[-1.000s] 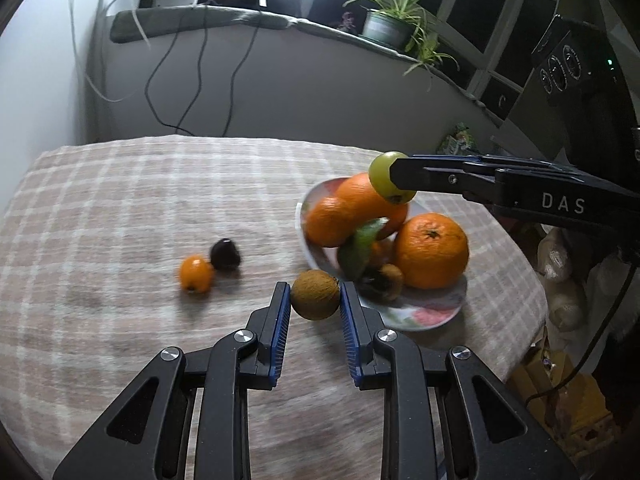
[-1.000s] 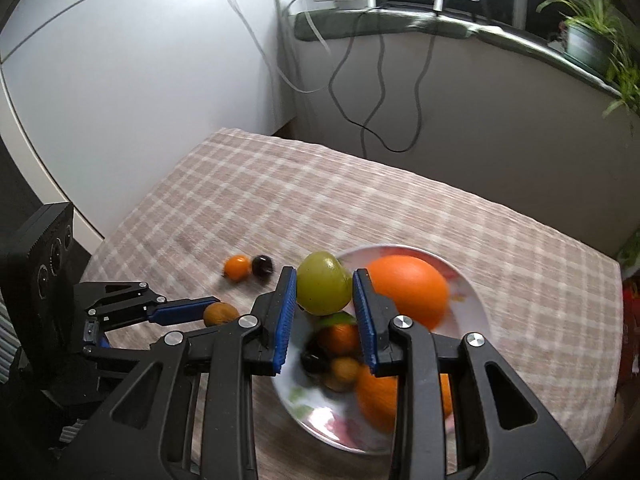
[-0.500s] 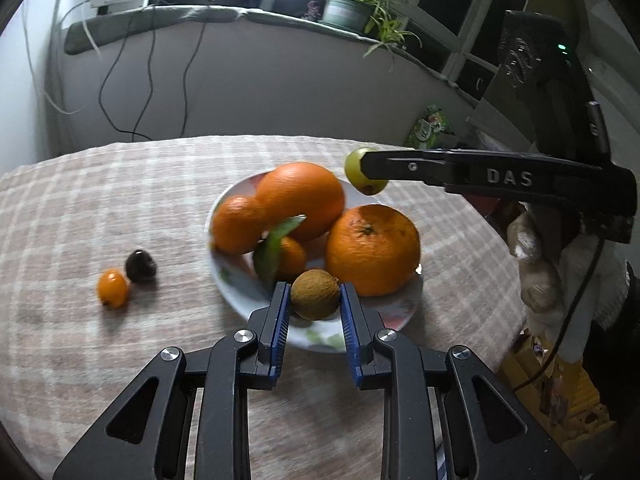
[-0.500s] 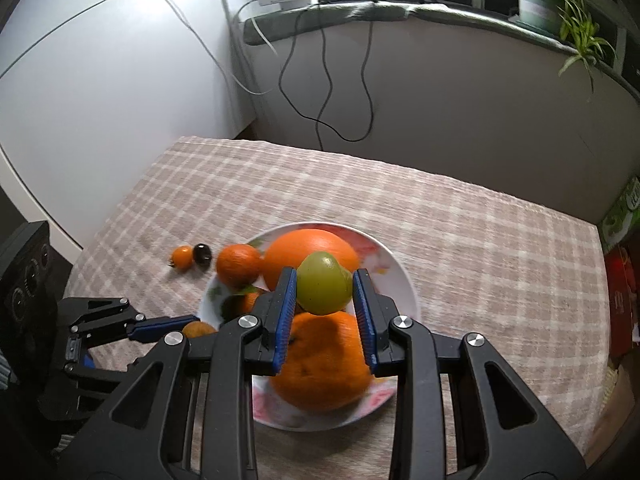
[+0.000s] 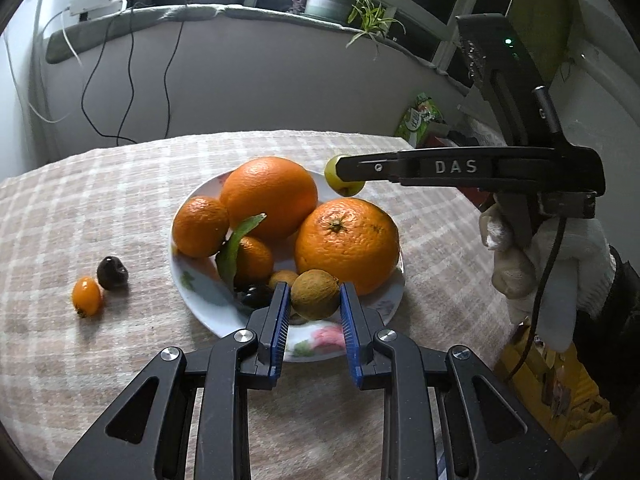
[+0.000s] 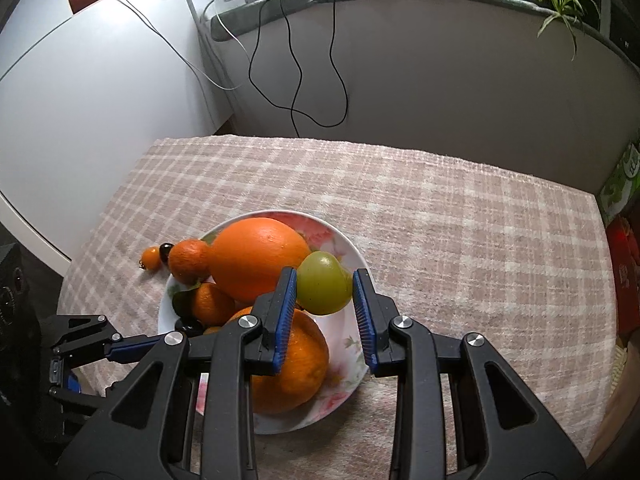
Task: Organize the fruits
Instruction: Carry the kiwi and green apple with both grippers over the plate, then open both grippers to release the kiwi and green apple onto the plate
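Observation:
A white flowered plate (image 5: 352, 322) (image 6: 344, 248) holds several oranges, a green leaf and small dark and brown fruits. My left gripper (image 5: 314, 295) is shut on a brown kiwi-like fruit (image 5: 315, 294), held over the plate's near rim. My right gripper (image 6: 324, 290) is shut on a green round fruit (image 6: 323, 289) over the plate's right side; it shows in the left wrist view (image 5: 342, 178) beyond the big oranges. A small orange kumquat (image 5: 86, 295) and a dark fruit (image 5: 113, 273) lie on the cloth left of the plate.
The table carries a checked beige cloth (image 6: 440, 208). A grey wall with hanging black cables (image 6: 296, 60) stands behind it. A potted plant (image 5: 332, 4) sits on the sill. Bags and boxes stand off the table's right edge (image 5: 560, 380).
Both grippers have moved on over the plate with their fruits. The green fruit has shifted toward the plate's right side; the brown fruit now hangs over the near rim.

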A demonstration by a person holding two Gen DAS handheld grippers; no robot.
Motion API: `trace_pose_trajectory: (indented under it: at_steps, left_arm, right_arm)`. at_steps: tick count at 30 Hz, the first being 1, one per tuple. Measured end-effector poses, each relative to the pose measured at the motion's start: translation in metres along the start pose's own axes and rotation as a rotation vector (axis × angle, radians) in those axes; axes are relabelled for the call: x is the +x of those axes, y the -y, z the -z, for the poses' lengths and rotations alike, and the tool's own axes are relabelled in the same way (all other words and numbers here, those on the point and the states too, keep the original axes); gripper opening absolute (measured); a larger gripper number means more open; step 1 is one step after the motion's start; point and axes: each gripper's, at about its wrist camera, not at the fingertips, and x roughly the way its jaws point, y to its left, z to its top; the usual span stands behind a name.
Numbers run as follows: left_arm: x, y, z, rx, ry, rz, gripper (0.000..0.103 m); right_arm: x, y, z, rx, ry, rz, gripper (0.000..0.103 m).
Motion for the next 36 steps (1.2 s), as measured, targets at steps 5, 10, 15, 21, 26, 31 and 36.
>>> trace_pose_trajectory:
  at_steps: [5,10,15,21,26,31,36]
  left_arm:
    - [0.002,0.000,-0.001,0.005,-0.006,-0.002,0.023]
    - [0.002,0.001,-0.001,0.008,-0.014,-0.005,0.023]
    - [0.005,0.000,-0.002,0.004,-0.017,-0.012,0.024]
    - [0.006,0.001,-0.002,0.004,-0.013,-0.018,0.028]
    - [0.005,0.001,0.000,0.004,-0.008,-0.022,0.038]
    - [0.005,-0.001,0.001,-0.001,-0.007,-0.020,0.039]
    - [0.001,-0.003,0.002,-0.005,-0.005,-0.020,0.040]
  right_arm:
    - [0.005,0.002,0.002,0.008,-0.010,-0.004,0.030]
    - [0.006,0.003,0.002,0.007,-0.011,-0.004,0.030]
    - [0.006,0.002,0.002,0.008,-0.011,-0.009,0.030]
    - [0.007,0.001,0.001,0.009,-0.016,-0.013,0.033]
    - [0.001,-0.001,0.000,0.011,0.011,-0.009,0.054]
    - [-0.004,-0.002,-0.001,0.011,0.025,-0.006,0.068]
    - [-0.008,-0.007,-0.001,0.006,0.040,-0.006,0.073]
